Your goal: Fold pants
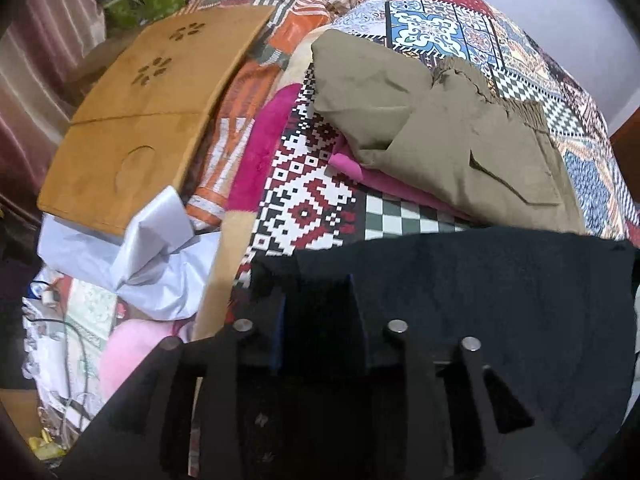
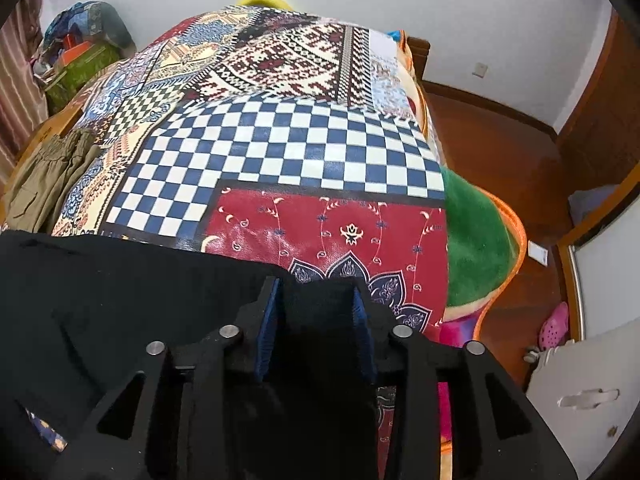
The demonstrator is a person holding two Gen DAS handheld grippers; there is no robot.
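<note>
Black pants (image 1: 480, 280) lie spread across the near part of the patchwork bedspread (image 1: 312, 200). My left gripper (image 1: 316, 292) points down onto them, jaws a little apart, with black cloth in the gap and its blue pads not clearly pressing. In the right wrist view the same black pants (image 2: 120, 280) cover the near left, and their edge runs across the bedspread (image 2: 280, 152). My right gripper (image 2: 316, 286) stands over that edge. Its blue pads (image 2: 266, 332) are apart, with dark cloth between them.
Folded olive pants (image 1: 440, 132) rest on a pink garment (image 1: 384, 184) further back. A wooden lap board (image 1: 152, 112) and a white plastic bag (image 1: 152, 256) lie at the left. On the right the bed ends above a green blanket (image 2: 476, 240), a wooden floor (image 2: 500, 160) and a white cabinet (image 2: 580, 400).
</note>
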